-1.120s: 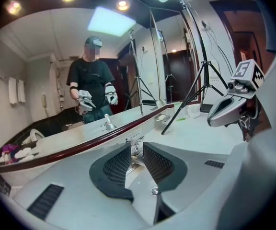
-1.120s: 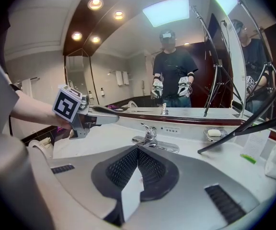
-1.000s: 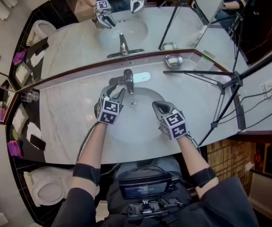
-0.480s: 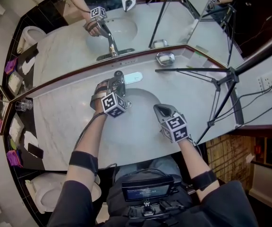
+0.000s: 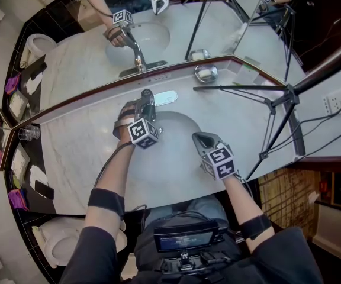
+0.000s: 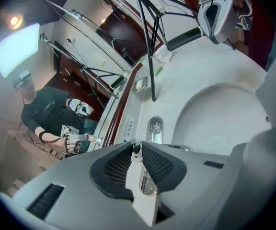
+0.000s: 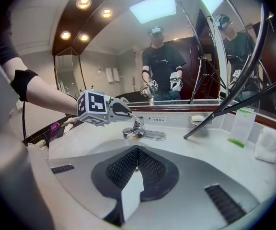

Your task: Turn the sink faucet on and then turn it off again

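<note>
One grip made: left hand-held gripper (image 5: 140, 105) just closed onto the faucet lever (image 6: 136, 150). By the sink (image 5: 176, 129), right hand-held gripper (image 5: 199, 138) shut, empty.

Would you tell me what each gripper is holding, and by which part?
The left gripper, jaws just closed further, grips the faucet by its lever handle; the right gripper is shut on nothing.

Left gripper (image 6: 137, 148) closing — on faucet handle (image 6: 146, 183)
</note>
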`<action>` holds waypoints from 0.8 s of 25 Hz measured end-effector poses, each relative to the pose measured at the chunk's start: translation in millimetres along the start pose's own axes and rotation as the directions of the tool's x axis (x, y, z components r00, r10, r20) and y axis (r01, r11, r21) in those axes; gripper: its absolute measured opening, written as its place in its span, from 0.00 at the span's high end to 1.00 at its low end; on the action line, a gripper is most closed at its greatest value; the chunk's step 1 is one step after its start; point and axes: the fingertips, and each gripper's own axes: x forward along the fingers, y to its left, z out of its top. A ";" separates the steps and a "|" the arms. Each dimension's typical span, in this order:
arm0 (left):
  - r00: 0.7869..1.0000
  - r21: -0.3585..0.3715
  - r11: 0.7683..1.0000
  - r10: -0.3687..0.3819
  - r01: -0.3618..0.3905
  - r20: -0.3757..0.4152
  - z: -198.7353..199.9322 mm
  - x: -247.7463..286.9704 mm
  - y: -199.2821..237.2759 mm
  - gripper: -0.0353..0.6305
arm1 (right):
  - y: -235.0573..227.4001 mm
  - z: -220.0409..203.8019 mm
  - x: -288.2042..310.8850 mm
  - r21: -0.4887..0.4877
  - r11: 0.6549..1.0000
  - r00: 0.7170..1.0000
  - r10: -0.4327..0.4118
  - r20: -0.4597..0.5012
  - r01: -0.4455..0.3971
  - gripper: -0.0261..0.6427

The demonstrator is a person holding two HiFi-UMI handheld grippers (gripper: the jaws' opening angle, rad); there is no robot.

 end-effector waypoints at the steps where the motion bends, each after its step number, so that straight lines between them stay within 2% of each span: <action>1: 1.000 0.000 1.000 0.002 -0.002 -0.001 -0.2 -0.2 -0.3 0.85 | 1.4 0.4 0.8 0.000 1.000 1.000 0.002 0.001 -0.002 0.93; 12: 0.999 0.007 0.999 0.052 -0.052 -0.003 1.4 -8.4 0.2 0.88 | 3.7 0.3 9.3 0.009 1.000 1.000 0.009 -0.002 -0.009 0.93; 17: 1.000 0.030 0.999 0.029 -0.029 -0.007 -3.9 -11.0 -23.8 0.86 | 5.8 2.6 14.7 0.006 1.000 1.000 0.016 -0.006 -0.016 0.93; 20: 1.000 0.000 1.000 0.012 -0.012 -0.012 -6.7 -11.8 -35.9 0.86 | 7.7 4.1 17.3 0.005 1.000 1.000 0.021 -0.008 -0.021 0.93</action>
